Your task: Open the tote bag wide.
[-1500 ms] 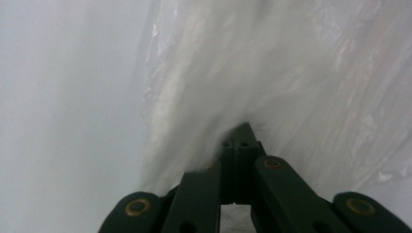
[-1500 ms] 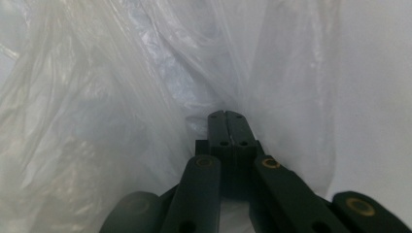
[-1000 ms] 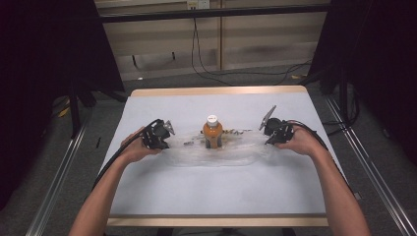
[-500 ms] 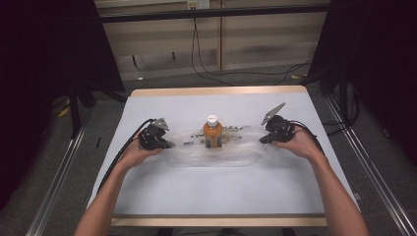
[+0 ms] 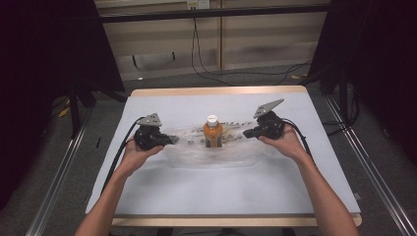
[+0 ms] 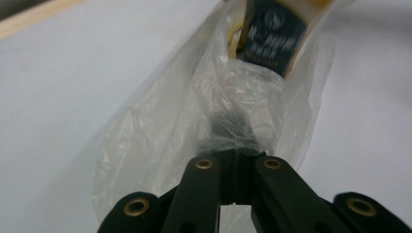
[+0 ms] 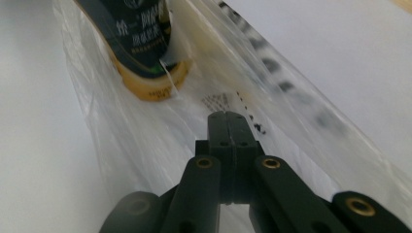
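Bottle (image 5: 212,133) blurred inside clear bag (image 5: 211,152), label cropped, both grippers pinching film.

My left gripper (image 5: 169,141) and right gripper (image 5: 247,132) are black, each topped with a grey three-cornered plate. Brass-ringed screws dot the jaw links, and black cables trail back. My forearms are unsleeved.

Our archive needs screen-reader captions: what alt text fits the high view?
Two hand-held grippers, left gripper and right gripper, pinch opposite ends of a clear plastic bag holding an upright orange drink bottle on a white table.
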